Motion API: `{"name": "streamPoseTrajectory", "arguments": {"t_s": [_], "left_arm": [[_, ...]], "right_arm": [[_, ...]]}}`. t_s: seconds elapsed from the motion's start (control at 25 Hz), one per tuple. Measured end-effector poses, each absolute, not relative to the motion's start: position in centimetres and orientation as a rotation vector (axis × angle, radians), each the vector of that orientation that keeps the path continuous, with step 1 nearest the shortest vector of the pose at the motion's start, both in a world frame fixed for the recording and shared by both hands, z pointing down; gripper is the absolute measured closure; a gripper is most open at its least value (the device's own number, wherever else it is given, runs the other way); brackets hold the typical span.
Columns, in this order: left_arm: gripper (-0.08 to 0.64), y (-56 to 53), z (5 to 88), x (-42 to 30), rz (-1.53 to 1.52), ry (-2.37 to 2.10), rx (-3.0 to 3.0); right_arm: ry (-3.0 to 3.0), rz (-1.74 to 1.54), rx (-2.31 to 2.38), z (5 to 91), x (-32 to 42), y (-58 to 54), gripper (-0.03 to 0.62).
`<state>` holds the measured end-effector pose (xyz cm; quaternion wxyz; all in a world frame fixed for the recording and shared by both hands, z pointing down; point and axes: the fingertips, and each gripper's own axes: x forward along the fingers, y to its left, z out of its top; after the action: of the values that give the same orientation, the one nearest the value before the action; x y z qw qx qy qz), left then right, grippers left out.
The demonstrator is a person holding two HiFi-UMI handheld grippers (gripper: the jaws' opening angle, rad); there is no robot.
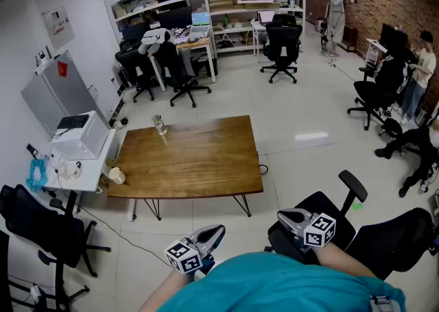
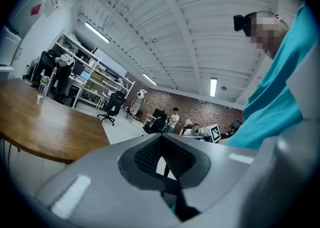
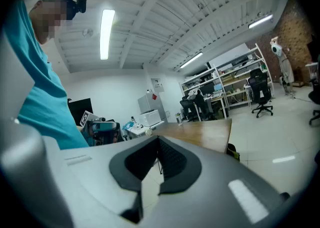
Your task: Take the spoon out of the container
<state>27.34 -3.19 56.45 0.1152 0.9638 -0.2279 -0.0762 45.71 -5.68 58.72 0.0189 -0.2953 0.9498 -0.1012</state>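
We see bright, even light from ceiling tubes [image 3: 106, 34], glare on the floor [image 1: 312, 136], fisheye bending and dark corners.

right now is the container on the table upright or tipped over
Upright: the container stands on its base near the far edge of the wooden table.

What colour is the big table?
The table is warm brown wood. The head view shows it best.
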Motion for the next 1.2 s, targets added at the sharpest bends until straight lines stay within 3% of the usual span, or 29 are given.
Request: {"name": "streamPoseTrajectory", "arguments": {"t_s": [0.4,0.56,0.88,1.2], "left_arm": [[0.563,-3.9,56.4,31.9,-0.219,-0.816,2.770],[0.561,-3.4,56.0,29.3,-0.216,-0.882,2.767],[0.561,-5.2,56.9,15.4,-0.280,-0.963,2.744],[0.563,-4.3,56.7,-4.7,-0.216,-1.024,2.758]], "right_arm": [[2.993,-0.293,-0.678,57.3,47.0,-7.7,0.589],[3.008,-0.325,-0.592,57.4,43.7,-7.9,0.589],[3.050,-0.321,-0.516,58.2,29.6,-11.2,0.589],[3.053,-0.307,-0.503,57.8,10.3,-11.3,0.589]]}}
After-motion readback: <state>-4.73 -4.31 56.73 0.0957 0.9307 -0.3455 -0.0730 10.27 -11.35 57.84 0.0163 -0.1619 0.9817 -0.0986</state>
